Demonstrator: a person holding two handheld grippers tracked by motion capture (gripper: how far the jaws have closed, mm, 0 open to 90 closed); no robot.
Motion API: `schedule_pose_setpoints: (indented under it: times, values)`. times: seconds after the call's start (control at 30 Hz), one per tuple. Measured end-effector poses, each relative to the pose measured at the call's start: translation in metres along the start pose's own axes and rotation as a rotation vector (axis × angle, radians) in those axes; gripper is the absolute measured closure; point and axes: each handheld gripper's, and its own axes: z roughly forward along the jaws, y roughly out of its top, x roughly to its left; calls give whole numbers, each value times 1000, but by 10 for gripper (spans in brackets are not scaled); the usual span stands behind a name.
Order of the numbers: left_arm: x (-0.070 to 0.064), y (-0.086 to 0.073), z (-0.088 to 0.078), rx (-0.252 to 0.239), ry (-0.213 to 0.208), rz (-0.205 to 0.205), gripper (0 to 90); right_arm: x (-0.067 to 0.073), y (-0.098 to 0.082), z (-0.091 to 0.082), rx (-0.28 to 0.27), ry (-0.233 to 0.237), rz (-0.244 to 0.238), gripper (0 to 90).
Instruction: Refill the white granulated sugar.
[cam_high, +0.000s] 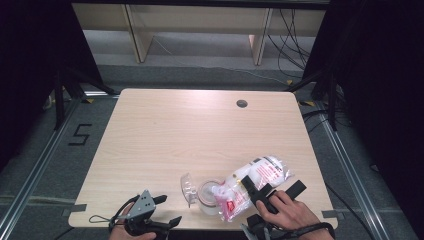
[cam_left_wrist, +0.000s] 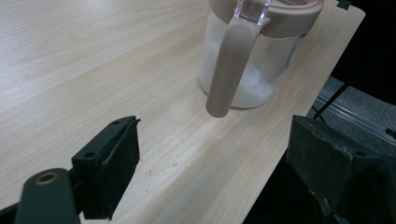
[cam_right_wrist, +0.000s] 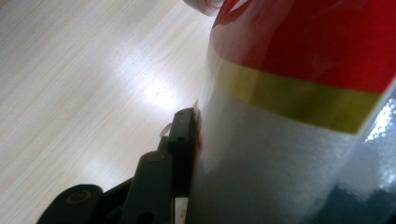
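A clear jar (cam_high: 209, 198) with a dusty-pink rim and handle (cam_left_wrist: 230, 70) stands near the table's front edge, white grains lying in its bottom (cam_left_wrist: 250, 88). Its clear flip lid (cam_high: 188, 189) stands open to the left. A plastic bag (cam_high: 260, 176) of white grains with red print lies tilted, its low end at the jar's mouth. My right gripper (cam_high: 272, 188) is shut on the bag, and one pad (cam_right_wrist: 184, 137) presses its side; the bag (cam_right_wrist: 299, 121) hides the other jaw. My left gripper (cam_high: 168, 210) is open at the front edge, facing the jar (cam_left_wrist: 243, 56) with nothing between its jaws.
The light wooden table (cam_high: 175, 130) has a round cable hole (cam_high: 242, 103) at the back right. Its front edge runs just below the jar and both hands. Black stands and cables flank the table, with a wooden shelf frame (cam_high: 140, 35) behind.
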Motion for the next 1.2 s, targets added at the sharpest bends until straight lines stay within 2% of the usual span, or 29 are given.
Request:
schedule_pose_setpoints:
  times: [0.43,0.5,0.6,0.63,0.67,0.7,0.8,0.83,0.87,0.9,0.93,1.0,1.07,1.13,1.2]
  values:
    - [0,0,1,-10,-4,-5,167,-1,2,0,1,-4,-7,675]
    - [1,1,-1,12,6,14,167,0,2,2,0,-3,-5,675]
    - [0,0,0,-12,-3,-6,167,0,2,1,4,-4,-4,675]
    - [1,0,0,-7,-1,2,167,1,3,0,14,9,16,676]
    - [1,0,-1,1,2,6,167,-1,4,-2,42,50,7,676]
    - [1,0,-1,-1,1,5,167,-2,5,-2,46,63,4,676]
    - [1,0,-1,-1,0,5,167,-2,5,-2,50,64,-3,676]
    - [0,0,-1,-4,-2,-2,167,1,5,-1,35,-2,-4,676]
    - [0,0,-1,-4,-2,-2,167,2,4,2,-3,-9,-4,677]
    - [0,0,-1,-5,-2,-2,167,-4,3,2,1,6,-113,677]
    - [0,0,-1,-5,-1,-3,168,-5,2,3,-4,-8,-132,677]
    - [0,0,-1,-4,-2,-1,167,-6,2,2,0,-9,-139,678]
    - [1,0,-1,0,1,5,168,-8,2,2,-4,-9,-177,678]
    - [1,0,-1,0,1,5,168,-6,1,1,7,-10,-158,679]
    - [0,0,-1,-1,2,4,168,-6,0,1,9,-8,-162,679]
